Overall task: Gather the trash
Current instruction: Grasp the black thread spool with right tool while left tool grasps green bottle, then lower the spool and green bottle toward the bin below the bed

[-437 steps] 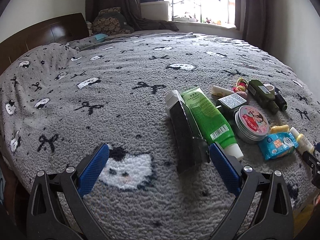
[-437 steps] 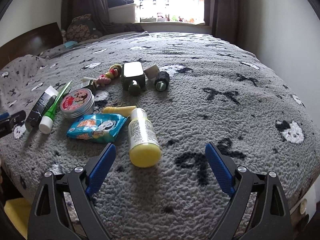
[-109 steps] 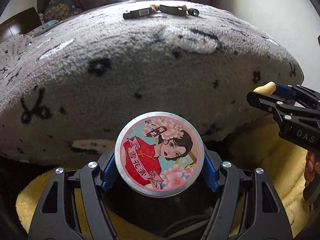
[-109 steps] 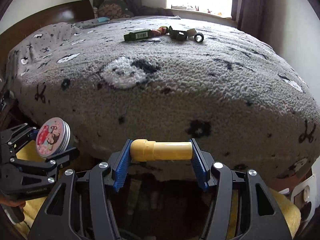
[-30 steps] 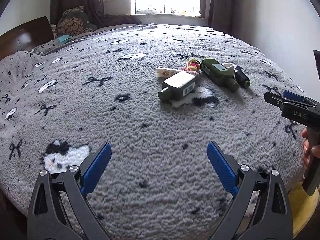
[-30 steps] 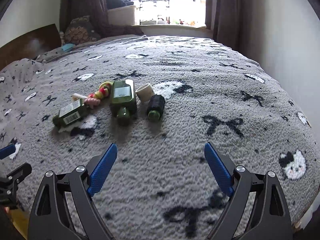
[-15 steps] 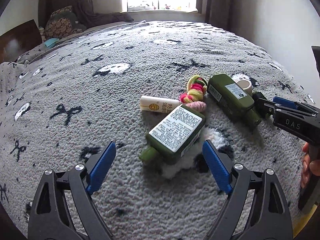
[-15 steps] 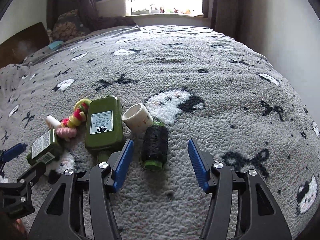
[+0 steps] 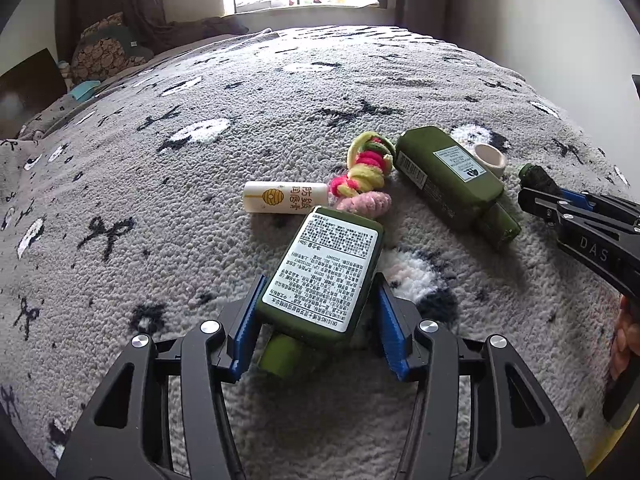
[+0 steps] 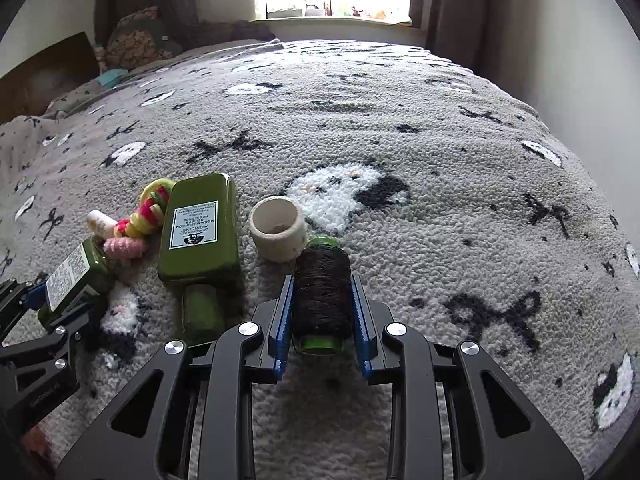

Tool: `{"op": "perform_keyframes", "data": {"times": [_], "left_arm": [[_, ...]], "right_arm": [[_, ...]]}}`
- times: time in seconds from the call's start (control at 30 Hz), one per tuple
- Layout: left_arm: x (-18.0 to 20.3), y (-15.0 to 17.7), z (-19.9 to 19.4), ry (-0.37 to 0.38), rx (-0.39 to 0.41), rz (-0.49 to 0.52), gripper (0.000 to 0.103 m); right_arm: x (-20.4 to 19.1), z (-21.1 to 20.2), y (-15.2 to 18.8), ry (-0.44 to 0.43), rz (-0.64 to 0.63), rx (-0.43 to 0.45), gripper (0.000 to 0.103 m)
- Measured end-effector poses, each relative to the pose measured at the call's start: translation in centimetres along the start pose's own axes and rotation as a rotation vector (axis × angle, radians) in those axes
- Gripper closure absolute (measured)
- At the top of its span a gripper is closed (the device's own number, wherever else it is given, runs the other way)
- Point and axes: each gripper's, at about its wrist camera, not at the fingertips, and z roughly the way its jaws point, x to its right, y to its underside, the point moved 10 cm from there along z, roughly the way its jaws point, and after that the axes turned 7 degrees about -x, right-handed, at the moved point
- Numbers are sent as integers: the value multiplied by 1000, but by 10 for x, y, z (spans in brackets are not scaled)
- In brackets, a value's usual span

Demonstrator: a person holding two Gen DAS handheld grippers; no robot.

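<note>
Now the left gripper (image 9: 316, 316) is closing around a small green bottle (image 9: 326, 276) lying on the bed (image 9: 200, 240); the right gripper (image 10: 322, 316) is closing on a dark thread spool (image 10: 322, 292) beside a white ring (image 10: 278, 230)

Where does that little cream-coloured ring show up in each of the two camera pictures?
Left wrist view: the cream ring lies upper right, just behind the larger green bottle.
Right wrist view: the same ring lies near the middle, just right of that bottle and touching the spool of dark thread.
Shared landmark: the larger green bottle with the white label, lying flat on the blanket.
</note>
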Motion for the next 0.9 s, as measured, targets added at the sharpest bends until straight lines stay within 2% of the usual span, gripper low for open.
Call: {"op": "perform_keyframes", "data": {"times": [0.1,0.27,0.43,0.57,0.73,0.9], "left_arm": [[2,12,-16,-5,16,1,55],[2,28,-62,-18,94,-19,55],[-2,47,-116,-4,172,-65,55],[4,73,-149,-3,221,-50,55],[13,120,-160,-1,211,-34,55],[26,168,-167,2,199,-16,55]], "right_arm": [[5,-21,7,3,-5,36,76],[6,-69,25,-10,-40,123,76],[7,-122,58,-16,-84,214,76],[5,-154,89,-58,-85,252,76],[-12,-181,131,-72,-132,284,76],[-29,-188,171,-104,-157,267,76]]}}
